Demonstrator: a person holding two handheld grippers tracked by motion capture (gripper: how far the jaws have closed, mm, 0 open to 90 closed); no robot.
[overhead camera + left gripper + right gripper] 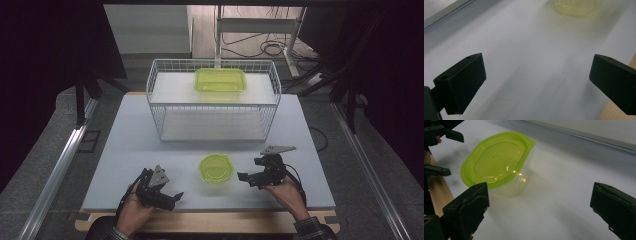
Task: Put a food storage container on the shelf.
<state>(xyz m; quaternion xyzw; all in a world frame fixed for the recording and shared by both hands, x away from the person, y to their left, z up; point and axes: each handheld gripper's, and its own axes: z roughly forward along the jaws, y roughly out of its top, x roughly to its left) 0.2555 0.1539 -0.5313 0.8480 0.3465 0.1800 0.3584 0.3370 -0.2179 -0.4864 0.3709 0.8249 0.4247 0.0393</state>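
We see a small oval container [216,168] with a green lid standing on the pale table [125,150], near its front edge and between the two hand-held grippers. The left gripper [170,196] sits low at the front left, held in the person's left hand [131,210], with its jaws spread wide and nothing between them; the container lies ahead of it and off to its right, apart from it. In the left gripper view the container [576,7] appears blurred at the top edge, well beyond the open jaws. The right gripper [246,179] is held in the right hand [290,192] just beside the container's right side, pointing toward it without touching; its jaws also stand wide apart and empty. In the right gripper view the container [499,165] sits on the table ahead of the left jaw, its clear body showing below the green lid, and the other gripper [439,150] shows beyond it at the upper left. Farther back on the table stands a white wire basket [212,100], and a larger rectangular green container [220,80] rests on its upper level.
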